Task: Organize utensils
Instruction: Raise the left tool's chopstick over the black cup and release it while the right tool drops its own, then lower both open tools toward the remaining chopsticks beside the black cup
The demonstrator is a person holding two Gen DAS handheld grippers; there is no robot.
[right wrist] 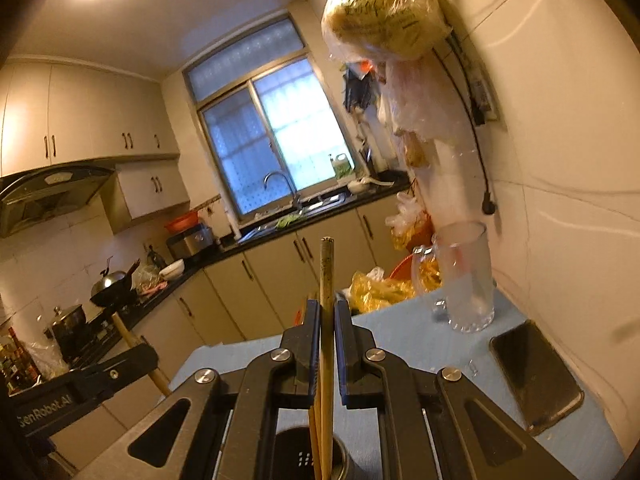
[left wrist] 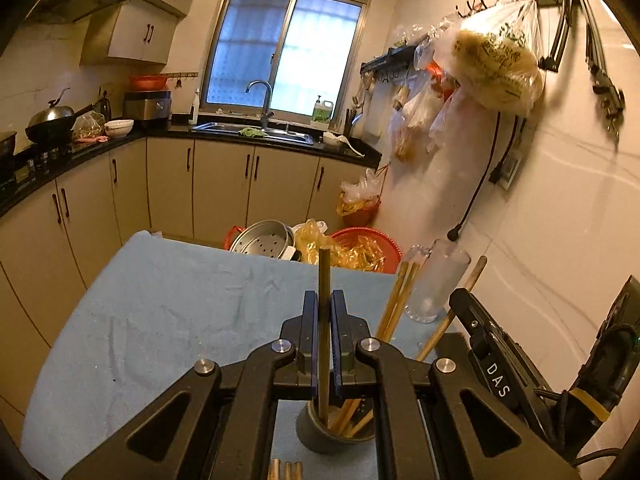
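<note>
My left gripper (left wrist: 325,296) is shut on a dark wooden chopstick (left wrist: 324,276) that stands upright, its lower end inside a dark round holder (left wrist: 316,436) on the blue cloth. Several lighter chopsticks (left wrist: 394,300) lean in the same holder. My right gripper (right wrist: 327,306) is shut on a chopstick (right wrist: 327,268) too, upright over the holder (right wrist: 296,456), with other sticks beside it. The right gripper's body shows at the right of the left wrist view (left wrist: 492,360); the left gripper's body shows at the left of the right wrist view (right wrist: 80,384).
A clear glass mug (right wrist: 466,276) stands at the table's far right near the wall; it also shows in the left wrist view (left wrist: 438,284). A phone (right wrist: 534,376) lies beside it. Blue cloth (left wrist: 160,312) covers the table. Steamer pot (left wrist: 262,238) and red basket (left wrist: 372,240) sit beyond the far edge.
</note>
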